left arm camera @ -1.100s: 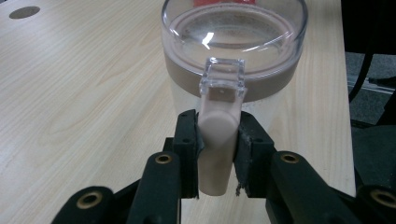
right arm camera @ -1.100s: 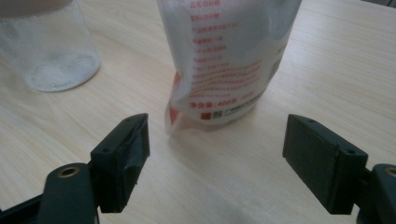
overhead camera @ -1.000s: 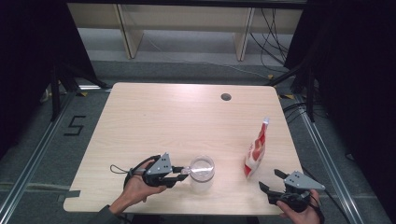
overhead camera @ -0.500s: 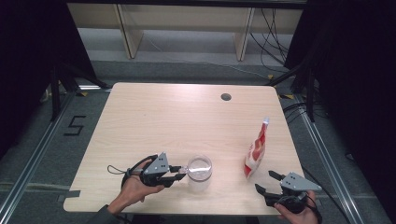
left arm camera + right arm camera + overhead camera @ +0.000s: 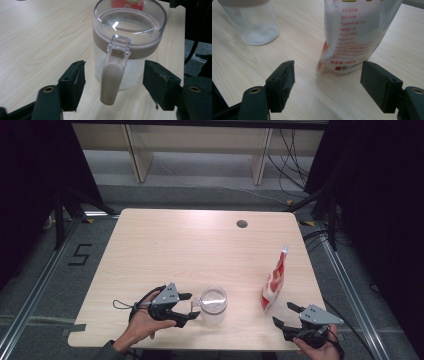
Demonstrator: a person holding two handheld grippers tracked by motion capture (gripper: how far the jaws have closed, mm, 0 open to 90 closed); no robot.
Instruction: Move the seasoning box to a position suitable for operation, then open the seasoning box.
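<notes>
The jar (image 5: 128,47) stands near the bench's (image 5: 165,245) front edge, its latch between the just-opened left gripper (image 5: 113,86) fingers, untouched. Right gripper (image 5: 328,82) fingers gape before the pouch (image 5: 357,32), whose top is cropped.

Both grippers, the left gripper (image 5: 189,307) and right gripper (image 5: 284,314), are black with blocky square fingers (image 5: 74,83), brass-coloured screw sockets, grey three-cornered top plates and thin black trailing cables. A dark sleeve covers the left forearm.
</notes>
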